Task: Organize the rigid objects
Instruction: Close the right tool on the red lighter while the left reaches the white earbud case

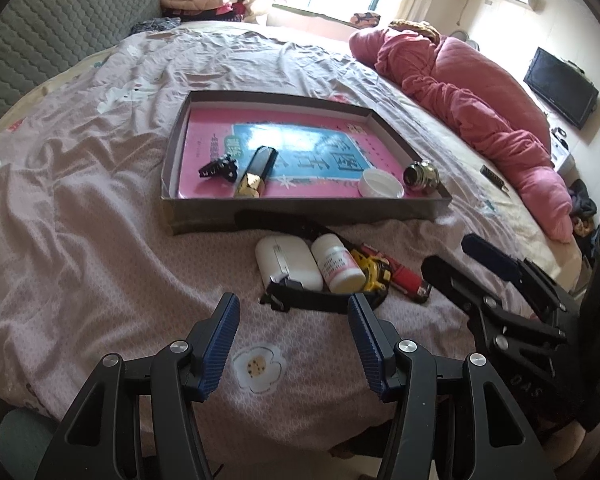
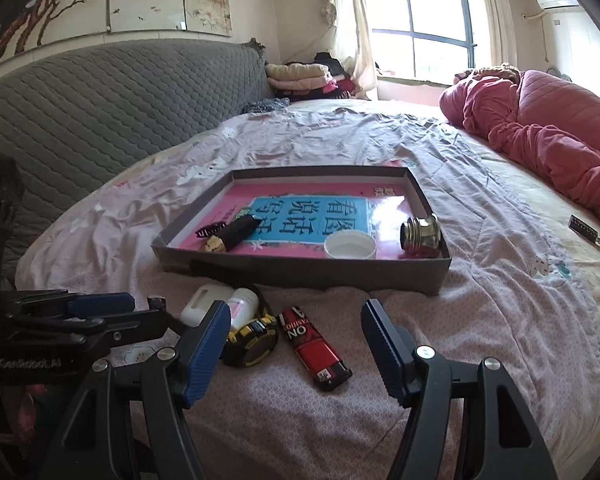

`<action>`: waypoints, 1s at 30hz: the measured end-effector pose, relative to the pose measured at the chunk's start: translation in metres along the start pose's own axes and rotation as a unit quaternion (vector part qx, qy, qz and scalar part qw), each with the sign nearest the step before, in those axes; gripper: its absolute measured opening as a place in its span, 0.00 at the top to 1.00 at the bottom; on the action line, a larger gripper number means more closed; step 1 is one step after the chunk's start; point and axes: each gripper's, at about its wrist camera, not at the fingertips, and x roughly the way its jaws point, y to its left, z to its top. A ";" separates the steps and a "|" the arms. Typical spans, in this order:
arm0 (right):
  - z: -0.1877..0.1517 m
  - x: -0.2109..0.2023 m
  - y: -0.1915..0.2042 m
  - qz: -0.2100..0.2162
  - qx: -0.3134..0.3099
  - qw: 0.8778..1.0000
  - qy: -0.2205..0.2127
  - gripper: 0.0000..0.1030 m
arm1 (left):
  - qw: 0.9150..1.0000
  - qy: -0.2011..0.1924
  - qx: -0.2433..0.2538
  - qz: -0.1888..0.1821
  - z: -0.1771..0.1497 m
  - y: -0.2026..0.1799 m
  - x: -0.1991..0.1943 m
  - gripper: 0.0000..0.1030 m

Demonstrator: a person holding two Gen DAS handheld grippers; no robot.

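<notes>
Both tongs are spread wide w/ nothing in them: left tongs [image 1: 294,344] and right tongs [image 2: 296,356] sit low over the bed [image 1: 100,184]. Just past the tips lie a white case [image 1: 288,260], a pill bottle [image 1: 338,266], a yellow tape measure [image 2: 252,338] partly hidden by a right-tong finger, and a red lighter [image 2: 314,346]. Farther ahead, the box tray [image 2: 300,274] holds a black clip [image 1: 219,168], a black-and-gold thing [image 1: 258,172] that's hard to make out, a white lid [image 2: 350,245] and a shiny metal cap [image 2: 420,232].
</notes>
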 end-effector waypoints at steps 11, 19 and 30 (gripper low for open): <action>-0.005 0.005 -0.002 -0.007 0.008 1.000 0.024 0.35 | 1.000 0.024 0.008 0.010 -0.011 -0.001 0.010 0.44; -0.008 0.017 -0.005 -0.029 0.012 0.998 0.049 0.35 | 0.999 0.033 0.005 0.017 -0.014 0.004 0.025 0.44; -0.011 0.025 -0.017 -0.028 0.041 0.997 0.066 0.35 | 1.000 0.021 0.008 0.018 -0.005 0.001 0.047 0.42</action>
